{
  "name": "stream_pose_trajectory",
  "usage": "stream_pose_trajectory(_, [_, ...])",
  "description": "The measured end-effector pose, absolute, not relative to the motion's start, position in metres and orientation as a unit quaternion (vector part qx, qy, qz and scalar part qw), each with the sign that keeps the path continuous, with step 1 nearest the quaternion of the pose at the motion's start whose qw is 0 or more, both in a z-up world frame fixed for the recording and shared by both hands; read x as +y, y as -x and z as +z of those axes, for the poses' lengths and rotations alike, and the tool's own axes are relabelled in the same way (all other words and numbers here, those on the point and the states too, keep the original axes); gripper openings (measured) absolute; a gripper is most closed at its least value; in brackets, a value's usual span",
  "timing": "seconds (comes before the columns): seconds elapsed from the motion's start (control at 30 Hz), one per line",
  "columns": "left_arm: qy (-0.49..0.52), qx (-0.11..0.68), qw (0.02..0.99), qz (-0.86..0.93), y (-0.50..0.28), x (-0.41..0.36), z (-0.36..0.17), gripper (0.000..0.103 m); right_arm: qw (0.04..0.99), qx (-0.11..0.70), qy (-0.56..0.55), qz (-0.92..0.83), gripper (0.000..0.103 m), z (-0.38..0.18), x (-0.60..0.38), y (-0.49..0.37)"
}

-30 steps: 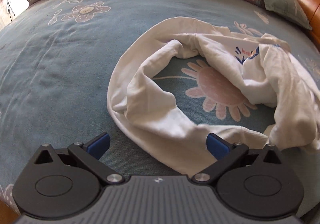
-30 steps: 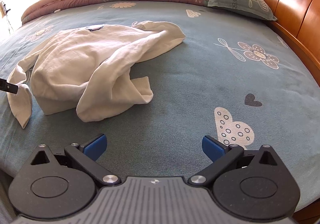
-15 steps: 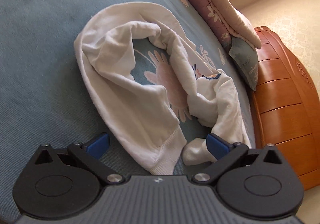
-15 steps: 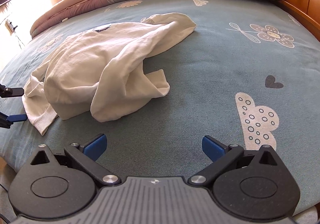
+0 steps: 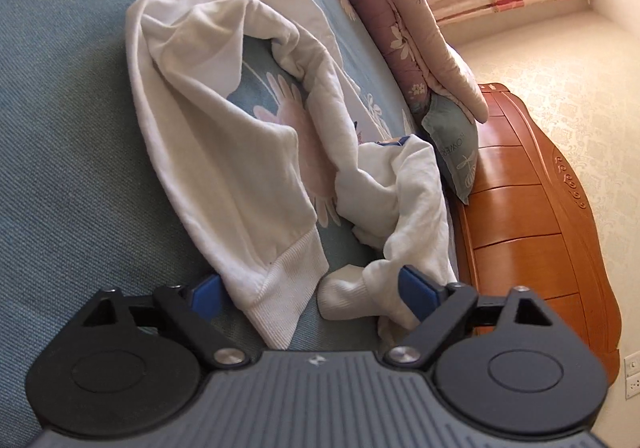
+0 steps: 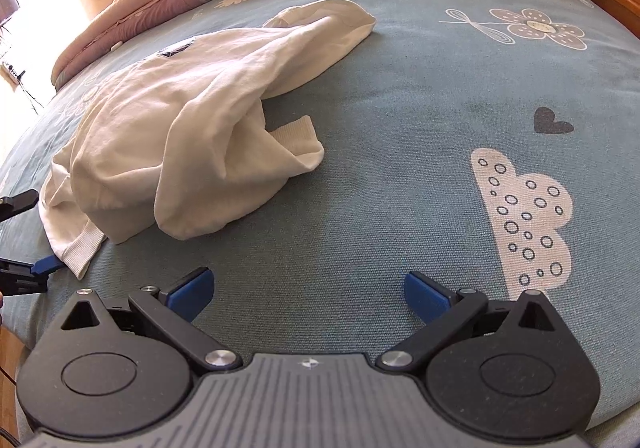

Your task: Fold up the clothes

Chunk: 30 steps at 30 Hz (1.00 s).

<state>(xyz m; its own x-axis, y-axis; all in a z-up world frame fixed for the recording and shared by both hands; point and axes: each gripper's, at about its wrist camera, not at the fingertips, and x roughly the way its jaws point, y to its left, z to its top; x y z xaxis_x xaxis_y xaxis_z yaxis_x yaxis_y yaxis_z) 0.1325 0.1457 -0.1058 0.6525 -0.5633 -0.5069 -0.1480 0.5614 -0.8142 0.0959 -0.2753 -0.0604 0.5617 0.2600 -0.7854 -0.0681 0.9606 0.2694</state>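
A crumpled white sweatshirt (image 5: 224, 152) lies on the blue patterned bedsheet (image 5: 60, 168). My left gripper (image 5: 310, 290) is low at its near end. Its jaws are closing, with the ribbed hem (image 5: 280, 288) and a ribbed cuff (image 5: 348, 298) between the blue pads, which are not pressing on the cloth. In the right wrist view the sweatshirt (image 6: 180, 120) lies to the upper left. The left gripper (image 6: 38, 231) reaches its ribbed corner from the left edge. My right gripper (image 6: 308, 288) hovers open over bare sheet (image 6: 400, 108), apart from the garment, with nothing between its fingers.
A folded pink floral quilt (image 5: 392, 28) and a grey-green pillow (image 5: 456, 144) lie along the far side of the bed. A wooden headboard (image 5: 520, 208) borders the bed beyond the pillow. In the right wrist view, bare sheet stretches right of the sweatshirt.
The left wrist view has rolled and sunk toward the sweatshirt's ribbed end, and its jaws have narrowed around that end. The right gripper has dipped slightly toward the bed and stays open.
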Motion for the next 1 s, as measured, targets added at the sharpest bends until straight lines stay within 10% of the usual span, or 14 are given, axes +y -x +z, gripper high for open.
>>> stream_pose_trajectory(0.4, [0.453,0.347,0.813,-0.113,-0.132,0.159,-0.12,0.056,0.881,0.454,-0.099,0.093,0.103,-0.064,-0.276,-0.097])
stream_pose_trajectory(0.53, [0.457,0.347,0.815,-0.079,-0.132,0.165,-0.131,0.01,0.881,0.454,-0.093,0.093,0.103,-0.063,-0.275,-0.096])
stream_pose_trajectory(1.0, [0.504,0.351,0.788,-0.049,-0.128,0.163,-0.142,0.008,0.879,0.461,-0.095,0.081,0.103,-0.063,-0.279,-0.093])
